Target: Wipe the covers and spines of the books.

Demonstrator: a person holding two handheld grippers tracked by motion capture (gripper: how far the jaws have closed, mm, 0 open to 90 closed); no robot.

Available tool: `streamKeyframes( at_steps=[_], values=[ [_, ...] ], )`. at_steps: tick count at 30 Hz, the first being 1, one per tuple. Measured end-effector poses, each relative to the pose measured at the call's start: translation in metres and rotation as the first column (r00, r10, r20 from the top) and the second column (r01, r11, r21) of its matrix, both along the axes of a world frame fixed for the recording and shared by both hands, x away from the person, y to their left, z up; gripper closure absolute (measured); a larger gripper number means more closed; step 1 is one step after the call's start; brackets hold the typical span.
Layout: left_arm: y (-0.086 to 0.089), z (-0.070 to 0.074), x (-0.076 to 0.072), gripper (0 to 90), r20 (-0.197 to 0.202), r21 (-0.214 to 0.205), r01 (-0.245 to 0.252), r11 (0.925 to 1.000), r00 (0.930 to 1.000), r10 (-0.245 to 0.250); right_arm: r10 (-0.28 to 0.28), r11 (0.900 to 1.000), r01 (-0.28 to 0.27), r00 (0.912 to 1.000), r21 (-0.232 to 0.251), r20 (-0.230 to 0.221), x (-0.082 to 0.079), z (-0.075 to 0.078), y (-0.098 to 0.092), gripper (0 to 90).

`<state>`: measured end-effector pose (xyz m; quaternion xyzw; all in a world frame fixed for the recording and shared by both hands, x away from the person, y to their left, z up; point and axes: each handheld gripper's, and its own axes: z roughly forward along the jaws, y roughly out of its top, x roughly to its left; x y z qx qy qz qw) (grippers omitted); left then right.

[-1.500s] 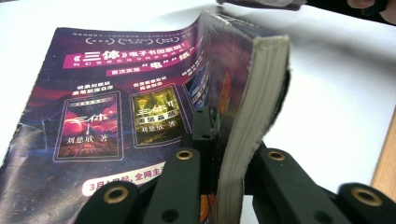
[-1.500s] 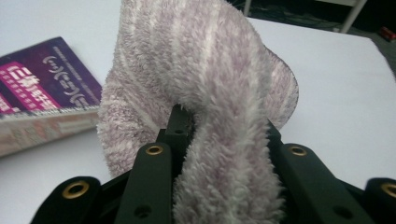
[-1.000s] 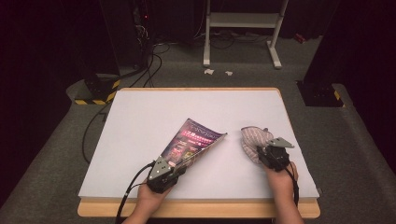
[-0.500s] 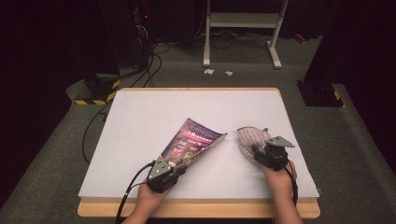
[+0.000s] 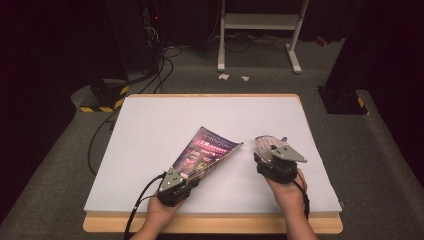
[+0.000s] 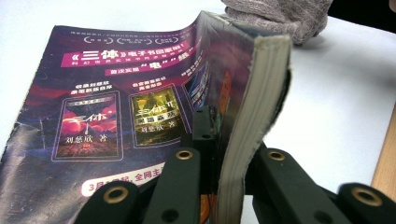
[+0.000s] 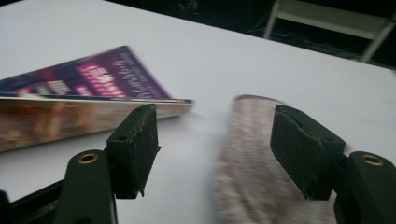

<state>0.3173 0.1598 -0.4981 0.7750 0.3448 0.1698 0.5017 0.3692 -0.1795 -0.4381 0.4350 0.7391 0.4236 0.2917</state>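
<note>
Left gripper [image 5: 176,183] is clamped on the book [image 5: 206,152]. Right gripper [image 7: 212,140], jaws just opening, holds nothing; the grey cloth [image 7: 252,177] lies beneath

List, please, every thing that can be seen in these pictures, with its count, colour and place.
book: 1, purple cover, on the table's near middle, part lifted, clamped by the left gripper
cloth: 1, grey knit, on the table right of the book, by the right gripper
table: 1, white top with wooden edge, centre
metal stand: 1, pale grey, on the floor behind the table
cables: several, black, floor at far left
left gripper: 1, black, shut on the book
right gripper: 1, black, jaws just opening, apart over the cloth
hands: 2, at the near table edge
</note>
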Motion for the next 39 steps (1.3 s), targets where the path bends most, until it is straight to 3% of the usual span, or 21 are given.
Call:
streamKeyframes(
  at_steps=[4, 8, 12, 16, 21, 24, 27, 36, 39],
  values=[
    [0.000, 0.000, 0.000, 82.6, -0.003, -0.001, 0.000, 1.0000, 1.0000, 0.000, 0.079, 0.9967, -0.078, 0.9957, 0.023, -0.048, -0.003, -0.009, 0.025, 33.1],
    [-0.001, 0.000, -0.001, 82.3, -0.003, 0.002, 0.000, 1.0000, 1.0000, 0.000, 0.163, 0.9866, -0.161, 0.9799, 0.028, -0.115, -0.005, -0.023, 0.053, 34.2],
    [-0.002, 0.000, -0.001, 81.9, -0.004, 0.006, 0.003, 1.0000, 1.0000, -0.003, 0.205, 0.9786, -0.202, 0.9701, 0.040, -0.130, -0.004, -0.031, 0.073, 35.2],
    [-0.003, -0.001, -0.002, 81.1, -0.004, 0.011, 0.006, 0.9999, 1.0000, -0.006, 0.212, 0.9772, -0.208, 0.9677, 0.045, -0.137, 0.000, -0.035, 0.083, 35.9],
    [-0.003, -0.001, -0.003, 75.6, -0.010, 0.014, 0.030, 0.9995, 0.9995, -0.030, 0.209, 0.9778, -0.209, 0.9687, 0.015, -0.134, 0.003, -0.040, 0.091, 36.4],
    [0.001, -0.001, -0.003, 68.8, -0.036, -0.025, 0.051, 0.9984, 0.9980, -0.052, 0.209, 0.9779, -0.208, 0.9696, 0.018, -0.127, 0.004, -0.040, 0.091, 36.1],
    [0.006, 0.000, -0.005, 61.8, -0.039, -0.029, 0.048, 0.9984, 0.9980, -0.049, 0.196, 0.9806, -0.195, 0.9721, 0.016, -0.129, 0.006, -0.040, 0.090, 36.2],
    [0.020, 0.000, -0.016, 55.4, -0.044, 0.008, 0.029, 0.9995, 0.9986, -0.029, 0.187, 0.9824, -0.183, 0.9731, 0.035, -0.135, 0.016, -0.039, 0.086, 36.6],
    [0.028, -0.001, -0.019, 54.0, -0.052, 0.001, 0.008, 1.0000, 0.9986, -0.008, 0.194, 0.9808, -0.191, 0.9729, 0.038, -0.125, 0.018, -0.037, 0.088, 37.2]
  ],
)
